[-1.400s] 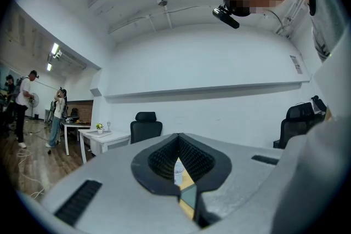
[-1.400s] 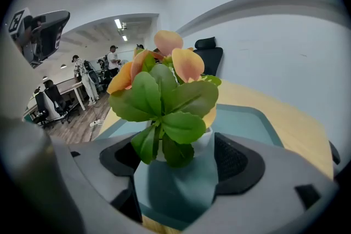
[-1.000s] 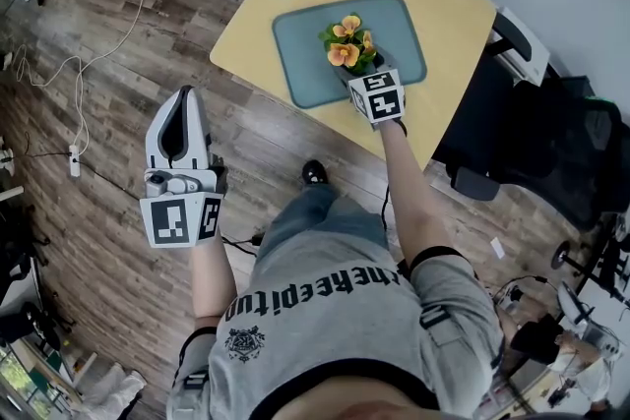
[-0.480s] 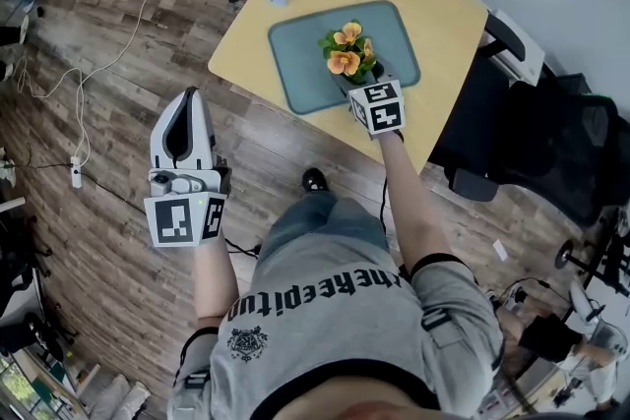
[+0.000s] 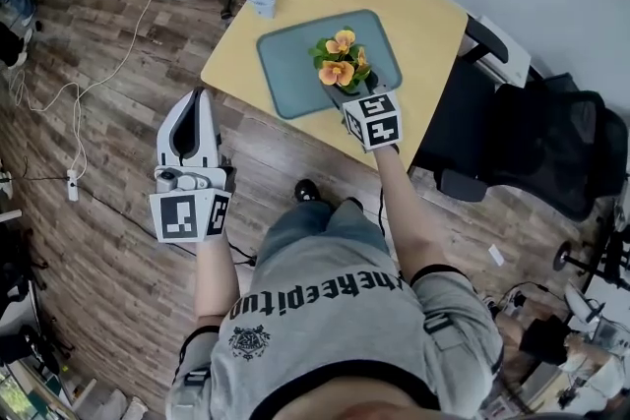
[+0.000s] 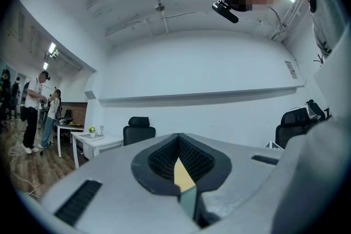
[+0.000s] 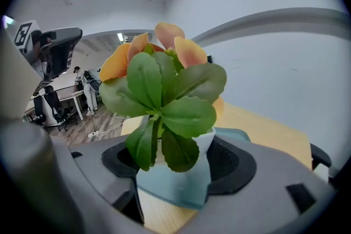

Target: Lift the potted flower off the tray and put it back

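Our right gripper (image 5: 348,94) clamps the white pot of the potted flower (image 7: 164,96), which sits over the teal tray (image 5: 285,64) on the table (image 5: 418,5). We hold our left gripper (image 6: 179,170) off the table, above the floor, jaws together and empty.

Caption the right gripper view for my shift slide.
Right gripper holds the potted flower between its jaws, at the teal tray on the yellow table.
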Demonstrator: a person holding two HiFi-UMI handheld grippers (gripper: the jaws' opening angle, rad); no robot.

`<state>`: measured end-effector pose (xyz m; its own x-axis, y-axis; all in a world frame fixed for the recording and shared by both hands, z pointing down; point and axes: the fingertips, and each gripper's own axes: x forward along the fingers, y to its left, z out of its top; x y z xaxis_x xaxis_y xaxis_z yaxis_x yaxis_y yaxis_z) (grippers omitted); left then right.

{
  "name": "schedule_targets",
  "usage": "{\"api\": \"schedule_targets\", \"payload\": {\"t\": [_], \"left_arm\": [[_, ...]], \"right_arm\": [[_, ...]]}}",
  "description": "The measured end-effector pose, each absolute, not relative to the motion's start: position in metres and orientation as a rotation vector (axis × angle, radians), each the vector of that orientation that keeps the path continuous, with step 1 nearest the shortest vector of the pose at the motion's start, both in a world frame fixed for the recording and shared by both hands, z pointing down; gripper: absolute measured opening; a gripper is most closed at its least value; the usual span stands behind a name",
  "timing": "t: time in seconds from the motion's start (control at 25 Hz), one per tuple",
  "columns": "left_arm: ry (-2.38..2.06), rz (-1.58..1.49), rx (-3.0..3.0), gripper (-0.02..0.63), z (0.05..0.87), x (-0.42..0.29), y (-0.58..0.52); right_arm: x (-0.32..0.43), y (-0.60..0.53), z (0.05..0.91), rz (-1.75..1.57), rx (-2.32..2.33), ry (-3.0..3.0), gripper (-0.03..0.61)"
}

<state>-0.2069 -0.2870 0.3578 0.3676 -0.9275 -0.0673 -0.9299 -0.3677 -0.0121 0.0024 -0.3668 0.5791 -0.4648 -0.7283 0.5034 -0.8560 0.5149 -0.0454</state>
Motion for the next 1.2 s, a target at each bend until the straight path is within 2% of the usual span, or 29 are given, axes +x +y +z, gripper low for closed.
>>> {"api": "schedule_targets", "payload": {"t": [1.2], "left_arm": [[1.683, 0.205, -2.518, 0.003, 0.301, -0.120, -0.202]], "right_arm": [[0.066, -0.252, 0.413, 0.291, 1.383, -2.490, 0.339]]}}
